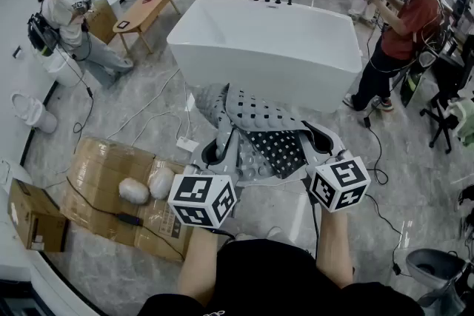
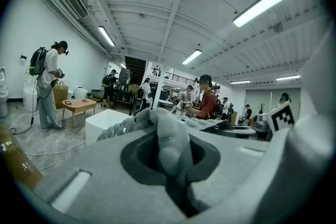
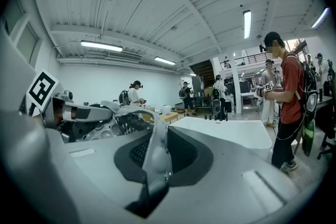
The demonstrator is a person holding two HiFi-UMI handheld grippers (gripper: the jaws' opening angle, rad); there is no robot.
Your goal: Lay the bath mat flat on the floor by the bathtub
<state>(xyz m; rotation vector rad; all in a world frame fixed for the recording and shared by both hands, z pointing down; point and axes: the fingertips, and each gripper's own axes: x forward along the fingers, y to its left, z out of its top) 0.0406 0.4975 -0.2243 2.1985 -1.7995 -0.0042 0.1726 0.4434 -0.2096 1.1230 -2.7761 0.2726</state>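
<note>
Left gripper (image 2: 170, 156): jaws pinched on a thick fold of the grey bath mat (image 1: 261, 123). The fold fills the gap between the pads, and a suction-cup nub sits right in the pinch.

Right gripper (image 3: 157, 157): jaws nearly together, clamped on a thin edge of the same mat. That edge rises out of the gap and runs forward past the tips.

Mat location: bunched between the two grippers and ahead of their tips. It appears to be held off the floor (image 1: 422, 181). The suction-cup underside partly shows, with the perforated top face folded over it. No part visibly lies flat.

The white bathtub (image 1: 266, 41) is straight beyond the jaw tips, its near wall facing them. The grippers are roughly level, side by side, and not touching.

Why this hold (judgement): two separate grips on the mat would let it be stretched taut by moving the grippers apart. They are close together now, hence the slack and crumple between them. The left grip holds doubled material, so that corner may stay folded on release.

Step (judgement): positioning, with laying not yet begun. Next: spread the grippers, then lower the mat cups-down onto bare floor just short of the tub wall.

Risk: flattened cardboard (image 1: 104, 177) and a white cable (image 1: 148, 106) lie out to the left of the left jaws, so the mat edge should be kept off them.
</note>
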